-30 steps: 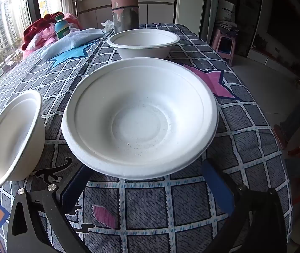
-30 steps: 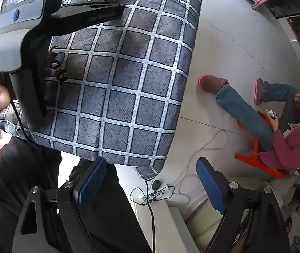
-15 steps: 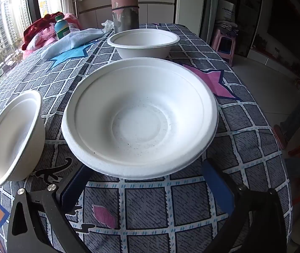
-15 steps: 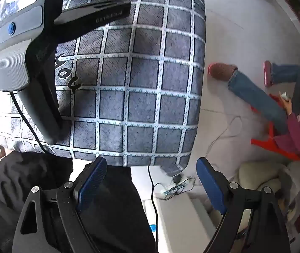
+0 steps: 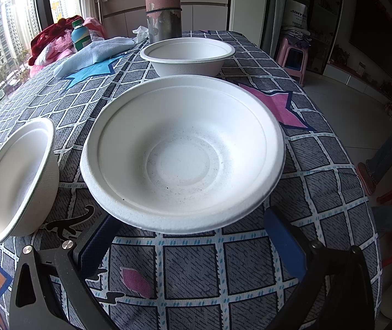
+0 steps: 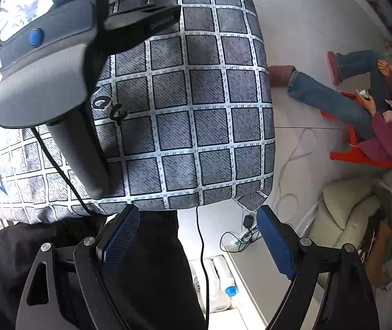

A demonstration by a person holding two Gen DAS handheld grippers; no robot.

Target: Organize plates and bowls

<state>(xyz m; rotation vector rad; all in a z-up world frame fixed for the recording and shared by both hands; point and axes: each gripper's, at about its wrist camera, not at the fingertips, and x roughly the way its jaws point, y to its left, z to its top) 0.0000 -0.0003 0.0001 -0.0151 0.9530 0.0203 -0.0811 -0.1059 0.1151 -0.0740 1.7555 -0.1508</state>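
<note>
The worktop under its grey checked cloth drops off close on the right, little room there. The wide shallow white pulp bowl sits dead centre, its near rim between the spread fingers of the left hand-held gripper, probably lined up for a pick. Two smaller white bowls: far one upright, left one tipped. The right hand-held gripper hangs spread, empty, off the edge.
</note>
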